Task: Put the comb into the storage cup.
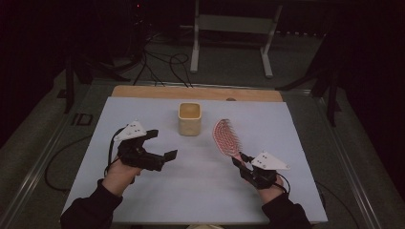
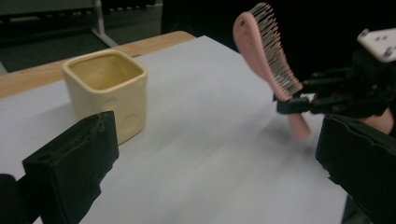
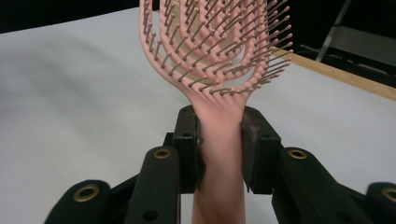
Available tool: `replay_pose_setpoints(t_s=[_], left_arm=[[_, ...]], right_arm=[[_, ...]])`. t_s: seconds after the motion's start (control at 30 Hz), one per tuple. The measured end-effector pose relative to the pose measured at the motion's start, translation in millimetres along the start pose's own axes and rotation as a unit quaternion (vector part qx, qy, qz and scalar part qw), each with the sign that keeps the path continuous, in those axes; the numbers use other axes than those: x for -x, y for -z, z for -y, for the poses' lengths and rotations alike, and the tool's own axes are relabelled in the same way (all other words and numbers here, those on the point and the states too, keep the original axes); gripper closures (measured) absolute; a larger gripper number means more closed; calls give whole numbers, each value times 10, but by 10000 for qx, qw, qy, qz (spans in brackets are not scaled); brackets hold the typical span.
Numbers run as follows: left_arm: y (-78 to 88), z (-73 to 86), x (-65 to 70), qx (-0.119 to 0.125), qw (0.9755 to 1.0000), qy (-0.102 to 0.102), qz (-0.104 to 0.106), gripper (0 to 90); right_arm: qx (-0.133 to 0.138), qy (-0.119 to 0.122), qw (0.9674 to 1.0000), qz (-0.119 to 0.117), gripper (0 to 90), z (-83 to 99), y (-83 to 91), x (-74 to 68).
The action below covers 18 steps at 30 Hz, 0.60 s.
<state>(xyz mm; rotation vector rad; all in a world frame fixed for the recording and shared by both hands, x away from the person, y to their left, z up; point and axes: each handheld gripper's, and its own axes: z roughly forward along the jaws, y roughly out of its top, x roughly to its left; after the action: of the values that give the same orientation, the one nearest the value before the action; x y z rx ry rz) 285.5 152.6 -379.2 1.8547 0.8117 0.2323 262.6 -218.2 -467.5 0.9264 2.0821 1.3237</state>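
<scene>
Right gripper view, brush: a pink plastic hairbrush (image 3: 215,51) with an open ribbed head and thin, ball-tipped bristles, raised above the table.
Right gripper (image 3: 220,135): jaws clamped on the smooth handle.
Left gripper (image 1: 162,145): jaws apart, holding nothing.
Cup: a cream square ceramic cup (image 1: 189,119) stands just beside the brush head.
Table (image 1: 200,191): matte pale-blue sheet, wooden far edge.

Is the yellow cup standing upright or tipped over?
Upright: the yellow cup stands on its base on the table, its open mouth facing up.
</scene>
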Motion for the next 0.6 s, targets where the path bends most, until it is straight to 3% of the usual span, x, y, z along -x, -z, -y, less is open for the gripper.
replay_pose_setpoints(t_s=[0.2,0.23,0.6], left_arm=[[-112,-113,74,10,9999,117,112,1],[-172,-164,114,-1,9996,239,116,1],[-477,-324,261,14,9978,556,369,1]], right_arm=[[7,30,10000,13,705,-3,-1,0],[2,23,10000,7,705,-2,-1,2],[15,21,10000,8,705,-1,-1,3]])
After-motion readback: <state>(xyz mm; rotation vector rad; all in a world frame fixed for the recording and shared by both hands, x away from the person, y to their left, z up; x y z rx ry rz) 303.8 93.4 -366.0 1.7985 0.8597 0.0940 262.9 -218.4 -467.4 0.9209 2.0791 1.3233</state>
